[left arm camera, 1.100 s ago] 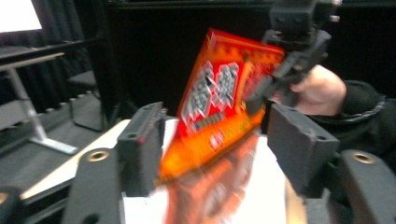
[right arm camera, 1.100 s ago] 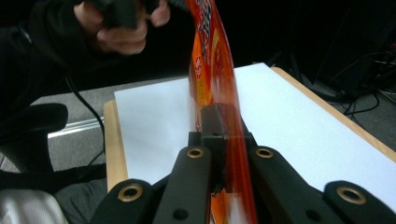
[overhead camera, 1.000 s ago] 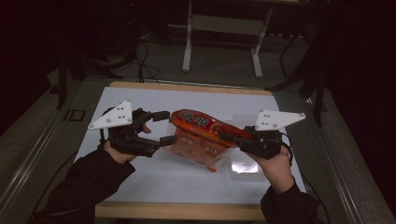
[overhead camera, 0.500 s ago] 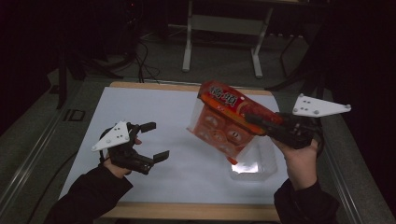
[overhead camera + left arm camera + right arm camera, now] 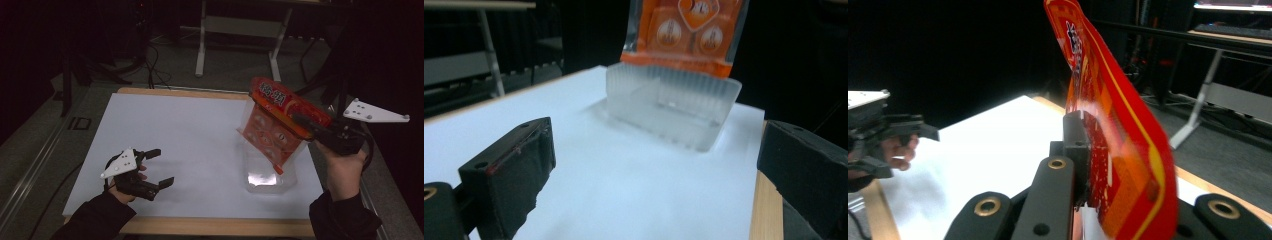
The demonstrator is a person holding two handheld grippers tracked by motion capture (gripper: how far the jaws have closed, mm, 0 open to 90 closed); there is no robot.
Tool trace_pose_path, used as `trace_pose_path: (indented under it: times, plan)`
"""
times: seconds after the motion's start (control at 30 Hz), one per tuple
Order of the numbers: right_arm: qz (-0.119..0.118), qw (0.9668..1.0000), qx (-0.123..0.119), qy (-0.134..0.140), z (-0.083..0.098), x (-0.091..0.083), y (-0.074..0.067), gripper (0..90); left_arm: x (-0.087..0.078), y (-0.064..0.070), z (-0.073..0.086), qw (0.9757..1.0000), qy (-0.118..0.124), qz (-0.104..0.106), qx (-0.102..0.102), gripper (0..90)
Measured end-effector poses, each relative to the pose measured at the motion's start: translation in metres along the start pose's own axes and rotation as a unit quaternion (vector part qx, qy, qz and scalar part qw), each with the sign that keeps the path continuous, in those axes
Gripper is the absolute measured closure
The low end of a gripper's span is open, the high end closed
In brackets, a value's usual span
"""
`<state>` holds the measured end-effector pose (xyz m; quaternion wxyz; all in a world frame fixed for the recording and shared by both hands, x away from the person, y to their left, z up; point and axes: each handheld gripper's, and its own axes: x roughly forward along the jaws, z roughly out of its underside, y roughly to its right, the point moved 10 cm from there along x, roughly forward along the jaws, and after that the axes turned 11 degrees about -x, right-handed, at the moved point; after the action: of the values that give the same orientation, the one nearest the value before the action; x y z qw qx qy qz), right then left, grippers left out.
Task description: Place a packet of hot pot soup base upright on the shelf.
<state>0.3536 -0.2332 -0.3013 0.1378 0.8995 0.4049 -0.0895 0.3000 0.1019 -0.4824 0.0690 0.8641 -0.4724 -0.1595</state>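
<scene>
An orange-red printed plastic wrapper [image 5: 280, 125] is held clamped in the right gripper [image 5: 306, 123], lifted just above the clear ribbed plastic tray [image 5: 270, 176], seemingly being stripped off, while the left gripper [image 5: 156, 167], jaws apart, rests well apart from that tray, probably needed next to steady it.

one orange packet [image 5: 280, 125], one clear tray [image 5: 672, 106], two grippers

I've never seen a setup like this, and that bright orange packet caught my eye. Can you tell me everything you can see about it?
The orange packet is a glossy red-and-orange plastic wrapper with printed round pictures and a clear lower part. It hangs tilted above the white table, top edge uppermost, pinched near that edge by the right gripper. A clear ribbed plastic tray shows at its bottom end, resting on the table; whether it is part-way out of the wrapper cannot be told.
</scene>
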Motion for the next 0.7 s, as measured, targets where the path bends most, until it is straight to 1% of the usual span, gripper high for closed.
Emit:
trace_pose_path:
  times: [0.03,0.13,0.17,0.2,0.27,0.3,0.33,0.5,0.53,0.6,0.63,0.7]
  plan:
    - [0.008,1.0,0.001,-0.004,0.003,-0.001,0.003,90.0,-0.001,-0.001,0.005,1.0,-0.005,-0.002,-0.003,2.9]
    - [0.016,0.9998,0.01,-0.007,0.014,-0.003,0.011,90.0,-0.003,-0.004,0.017,0.9999,-0.01,-0.008,-0.012,2.9]
    - [0.018,0.9997,0.013,-0.009,0.018,-0.004,0.014,90.0,-0.003,-0.004,0.017,0.9999,-0.01,-0.008,-0.012,2.9]
    - [0.02,0.9996,0.017,-0.01,0.022,-0.004,0.016,90.0,-0.006,-0.005,0.022,0.9997,-0.009,-0.011,-0.017,2.9]
    - [0.021,0.9995,0.022,-0.014,0.03,-0.003,0.02,90.0,-0.008,-0.007,0.025,0.9997,-0.007,-0.016,-0.016,2.9]
    - [0.02,0.9993,0.028,-0.016,0.034,-0.003,0.02,90.0,-0.008,-0.007,0.025,0.9997,-0.007,-0.016,-0.016,2.9]
    - [0.021,0.9992,0.029,-0.019,0.038,-0.002,0.021,90.0,-0.01,-0.007,0.028,0.9996,-0.005,-0.017,-0.021,2.9]
    - [0.018,0.9986,0.04,-0.031,0.057,0.002,0.024,90.0,-0.012,-0.009,0.033,0.9995,-0.002,-0.021,-0.025,2.9]
    - [0.014,0.9985,0.043,-0.031,0.061,0.003,0.024,90.0,-0.013,-0.01,0.034,0.9994,-0.003,-0.024,-0.025,2.9]
    - [0.014,0.9983,0.047,-0.03,0.066,0.005,0.024,90.0,-0.013,-0.011,0.037,0.9993,-0.001,-0.025,-0.026,2.9]
    - [0.012,0.9983,0.05,-0.029,0.068,0.005,0.024,90.0,-0.013,-0.012,0.039,0.9993,-0.003,-0.028,-0.026,2.9]
    - [0.012,0.9982,0.052,-0.029,0.07,0.005,0.024,90.0,-0.013,-0.013,0.04,0.9992,-0.003,-0.029,-0.029,2.9]
